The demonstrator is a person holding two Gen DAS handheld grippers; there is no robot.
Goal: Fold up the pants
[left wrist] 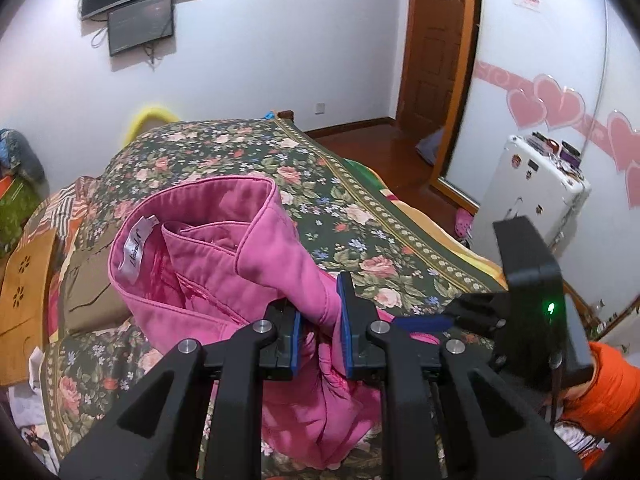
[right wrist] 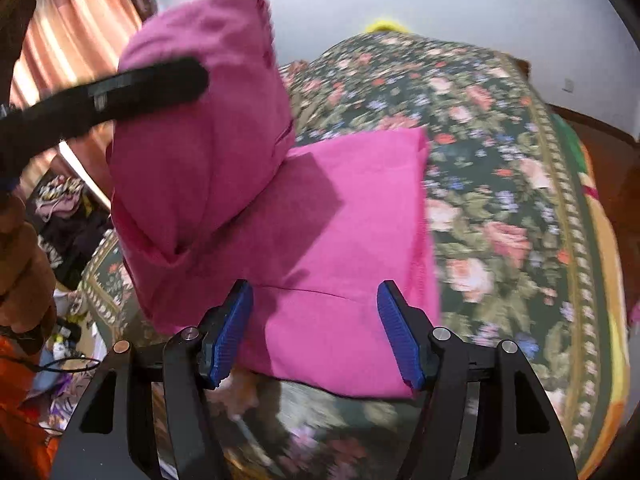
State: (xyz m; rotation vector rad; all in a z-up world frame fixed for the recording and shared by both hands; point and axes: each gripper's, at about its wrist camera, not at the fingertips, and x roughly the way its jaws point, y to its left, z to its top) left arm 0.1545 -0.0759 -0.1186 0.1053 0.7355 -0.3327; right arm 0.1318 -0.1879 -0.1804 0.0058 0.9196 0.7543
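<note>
Pink pants lie on a bed with a flowered cover. My left gripper is shut on a bunched fold near the waistband and holds that end up, so the open waist and its white label face the camera. In the right wrist view the raised part hangs from the left gripper, above the flat folded part. My right gripper stands open just above the near edge of the flat part, its blue pads not pressing the cloth. It also shows beside the left one.
A white case stands right of the bed, near a wooden door. Two screens hang on the far wall. Boxes and clothes pile up at the bed's left. An orange sleeve is at the right. Curtains hang left.
</note>
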